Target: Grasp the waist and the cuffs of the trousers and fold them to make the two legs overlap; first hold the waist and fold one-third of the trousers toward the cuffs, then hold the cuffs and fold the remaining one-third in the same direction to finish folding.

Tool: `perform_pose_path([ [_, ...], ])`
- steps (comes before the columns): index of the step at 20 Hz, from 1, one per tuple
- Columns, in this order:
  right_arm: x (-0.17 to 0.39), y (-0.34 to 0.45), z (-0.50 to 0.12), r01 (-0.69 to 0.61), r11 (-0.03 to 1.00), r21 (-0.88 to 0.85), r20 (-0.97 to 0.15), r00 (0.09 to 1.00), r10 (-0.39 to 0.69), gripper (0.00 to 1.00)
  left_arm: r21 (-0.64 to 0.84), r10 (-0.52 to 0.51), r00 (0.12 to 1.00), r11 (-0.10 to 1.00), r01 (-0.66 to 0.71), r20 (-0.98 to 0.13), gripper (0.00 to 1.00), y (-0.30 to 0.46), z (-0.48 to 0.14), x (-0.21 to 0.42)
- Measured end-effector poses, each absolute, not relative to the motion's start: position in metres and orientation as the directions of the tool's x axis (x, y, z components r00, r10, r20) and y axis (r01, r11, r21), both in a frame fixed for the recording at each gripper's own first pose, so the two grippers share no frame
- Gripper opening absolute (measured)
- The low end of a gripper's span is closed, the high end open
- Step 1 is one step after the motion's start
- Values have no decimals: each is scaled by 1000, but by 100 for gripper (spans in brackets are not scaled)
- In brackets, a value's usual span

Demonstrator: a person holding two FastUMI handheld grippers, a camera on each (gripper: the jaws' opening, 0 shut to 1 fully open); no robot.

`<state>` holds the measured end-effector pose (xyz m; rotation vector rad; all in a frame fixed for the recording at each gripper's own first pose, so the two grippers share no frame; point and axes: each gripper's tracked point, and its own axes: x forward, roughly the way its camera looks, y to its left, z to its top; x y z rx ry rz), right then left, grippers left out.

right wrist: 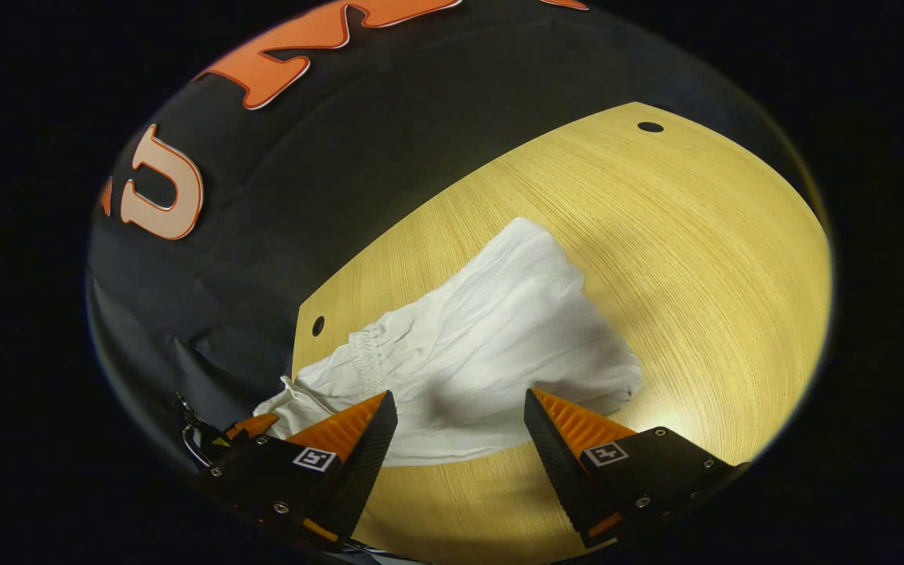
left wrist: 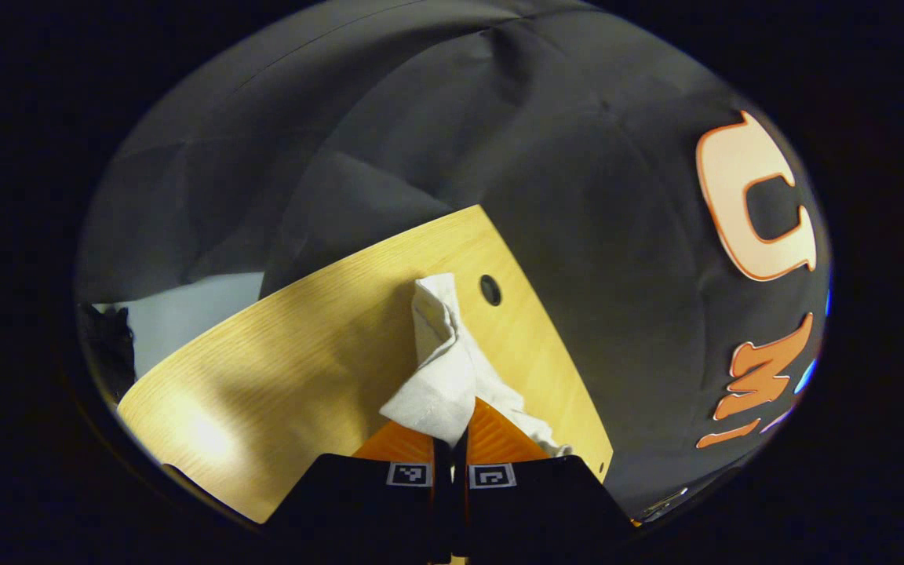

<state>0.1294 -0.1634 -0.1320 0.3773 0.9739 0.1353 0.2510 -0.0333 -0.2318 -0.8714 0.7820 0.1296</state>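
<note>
Left gripper view: left gripper (left wrist: 452,439) has its two fingers pressed together with almost no gap, pinching a bunched fold of the white trousers (left wrist: 442,369). The cloth rises in a crumpled peak from the fingertips and trails off to the right of them onto the wooden table (left wrist: 287,353). A small round hole (left wrist: 490,289) sits in the tabletop just beside the top of the cloth peak. Square black-and-white marker tags (left wrist: 409,474) are stuck on the finger bases; no readable writing on them. Right gripper view: right gripper (right wrist: 460,420) is spread wide, fingers well apart, holding nothing; its fingertips hang over the near edge of the trousers (right wrist: 483,345), and whether they touch the cloth cannot be told. The trousers lie spread on the table (right wrist: 695,275) as a wrinkled fan shape, with the gathered elastic waist (right wrist: 366,341) toward the table's left edge, near a small hole (right wrist: 318,325); another hole (right wrist: 650,126) is at the far corner. Same kind of marker tags (right wrist: 606,453) on this gripper's fingers. No brand or label legible on the garment. No containers on the table.
</note>
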Motion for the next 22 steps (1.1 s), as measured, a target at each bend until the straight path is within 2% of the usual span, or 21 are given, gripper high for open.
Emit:
perform_pose_path([
  [6, 134, -192, -122, 87, 921, 379, -773, 577, 264, 99, -634, -251, 774, 736, -238, -581, 4, -96, -164, 273],
  [7, 135, -198, -121, 92, 922, 376, -773, 581, 257, 99, -622, -260, 779, 756, -203, -571, 1, -111, -154, 276],
  [12, 137, -229, -118, 110, 928, 357, -772, 594, 226, 99, -572, -331, 779, 819, -43, -533, 4, -193, -119, 285],
  [17, 145, -278, -109, 129, 934, 332, -760, 623, 185, 98, -527, -417, 739, 844, 99, -529, 4, -290, -107, 288],
  [22, 140, -321, -105, 170, 929, 329, -757, 635, 152, 98, -510, -512, 645, 833, 213, -567, 3, -389, -131, 272],
])
